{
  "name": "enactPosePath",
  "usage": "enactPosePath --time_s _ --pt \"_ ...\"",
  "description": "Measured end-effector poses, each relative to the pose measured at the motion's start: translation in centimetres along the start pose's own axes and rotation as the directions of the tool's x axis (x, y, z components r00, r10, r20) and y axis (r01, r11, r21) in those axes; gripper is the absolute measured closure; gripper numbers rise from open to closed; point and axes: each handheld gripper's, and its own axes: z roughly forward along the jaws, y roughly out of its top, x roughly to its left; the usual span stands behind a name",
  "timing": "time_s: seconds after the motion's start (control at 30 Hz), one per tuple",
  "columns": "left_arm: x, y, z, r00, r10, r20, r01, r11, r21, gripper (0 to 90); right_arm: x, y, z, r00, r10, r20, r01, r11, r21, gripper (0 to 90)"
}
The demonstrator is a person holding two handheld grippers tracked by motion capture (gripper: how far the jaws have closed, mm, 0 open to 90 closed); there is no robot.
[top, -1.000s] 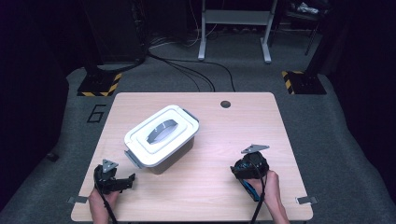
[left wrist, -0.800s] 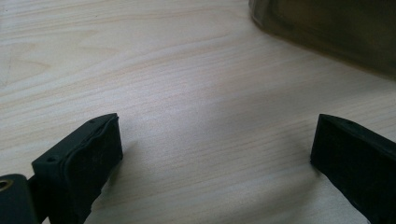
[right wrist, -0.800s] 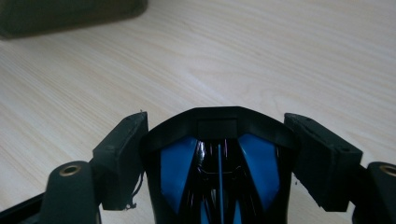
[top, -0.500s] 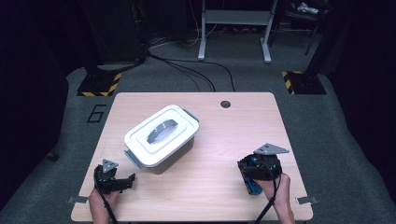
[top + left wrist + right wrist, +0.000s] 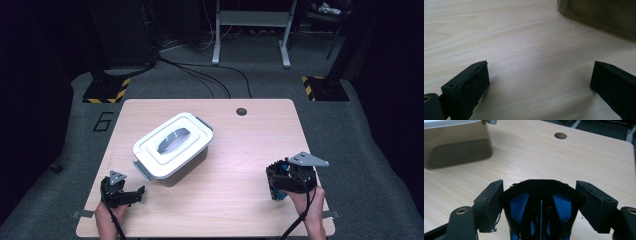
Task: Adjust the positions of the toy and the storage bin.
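left gripper (image 5: 131, 196): wide open, holds nothing, near the box (image 5: 172, 145) | right gripper (image 5: 541, 202): clamped on a black-and-blue thing (image 5: 540, 205), far from the box

White-lidded box (image 5: 172, 145) with grey handle (image 5: 172, 140); pale wood-grain table (image 5: 240, 150).

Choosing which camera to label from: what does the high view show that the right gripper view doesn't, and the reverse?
High view adds: the box's white lid with its grey handle, the left tool open near the box, and cables on the floor. Right gripper view adds: the right tool close up, pads pressed on the sides of a black-and-blue object. Both: the wooden table, its round hole and the box's tinted wall.
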Motion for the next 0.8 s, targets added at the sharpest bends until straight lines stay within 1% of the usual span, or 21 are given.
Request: enactPosePath --time_s 0.37,0.43,0.5,0.67,0.73,0.77,0.8 --pt "0.0 0.0 0.0 1.0 0.001 0.001 -0.001 1.0 0.003 2.1 -2.9 -0.9 -2.1 0.9964 0.025 0.081 -0.026 1.0 0.011 24.3" --pt "0.0 0.0 0.0 1.0 0.002 -0.001 -0.002 1.0 0.003 2.1 -3.4 -1.0 -2.3 0.9953 0.028 0.093 -0.029 0.999 0.016 24.3" --pt "0.0 0.0 0.0 1.0 0.001 -0.001 -0.001 1.0 0.002 2.1 -4.0 -1.2 -2.5 0.9944 0.04 0.098 -0.043 0.999 0.028 24.3" --pt "0.0 0.0 0.0 1.0 0.001 -0.001 -0.001 1.0 0.003 2.1 -4.8 -1.7 -2.2 0.9939 0.041 0.103 -0.048 0.997 0.068 24.3" --pt "0.0 0.0 0.0 1.0 0.001 -0.002 -0.001 1.0 0.0 2.1 -5.1 -1.8 -1.7 0.9945 0.042 0.095 -0.051 0.995 0.086 24.3" --pt "0.0 0.0 0.0 1.0 0.001 -0.001 -0.001 1.0 0.002 2.1 -5.2 -1.8 -1.3 0.9948 0.044 0.092 -0.053 0.993 0.106 24.3" --pt "0.0 0.0 0.0 1.0 0.0 -0.003 0.0 1.0 -0.001 2.1 -5.2 -1.8 -1.1 0.995 0.044 0.09 -0.053 0.992 0.11 24.3"
